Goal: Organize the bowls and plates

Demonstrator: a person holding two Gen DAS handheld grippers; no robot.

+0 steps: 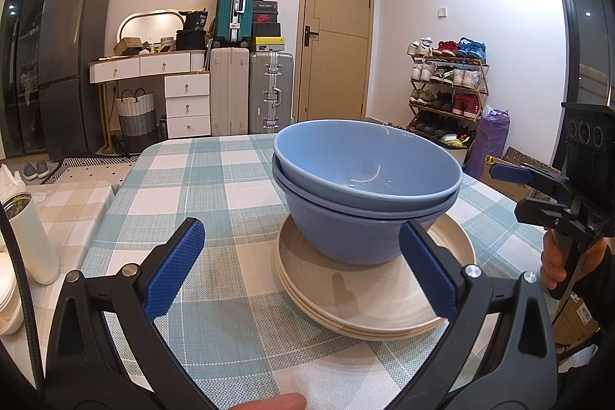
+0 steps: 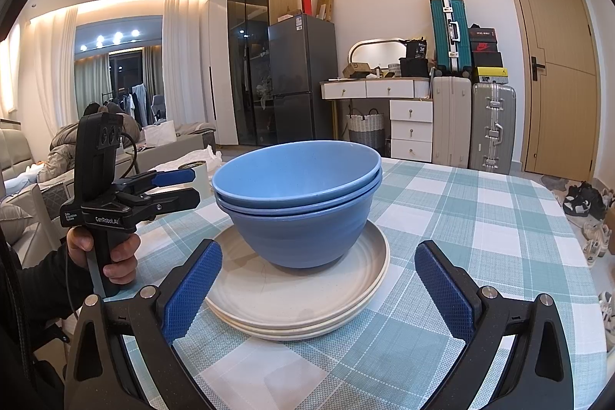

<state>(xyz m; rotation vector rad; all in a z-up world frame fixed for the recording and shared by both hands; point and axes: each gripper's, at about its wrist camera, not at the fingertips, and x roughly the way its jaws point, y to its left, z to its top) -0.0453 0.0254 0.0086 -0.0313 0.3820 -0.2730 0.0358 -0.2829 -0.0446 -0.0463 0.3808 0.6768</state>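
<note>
I see two nested blue bowls [image 2: 298, 214] (smooth, matte) standing on stacked cream plates [image 2: 303, 298] mid-table, on the checked woven cloth [image 2: 461, 237]. My left gripper [image 1: 301, 269] and right gripper [image 2: 319, 289] both gape wide, textured blue pads [image 2: 192, 289] empty; the left's right pad overlaps the plates, contact unclear.

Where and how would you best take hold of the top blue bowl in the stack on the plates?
Grip the raised rim of the top blue speckled bowl, one finger inside and one outside. It sits tilted in the lower blue bowl, so its rim stands clear on the near right side. Bring the open right hand-held gripper in from there, probably angled downward, and lift straight up off the cream plates.
</note>
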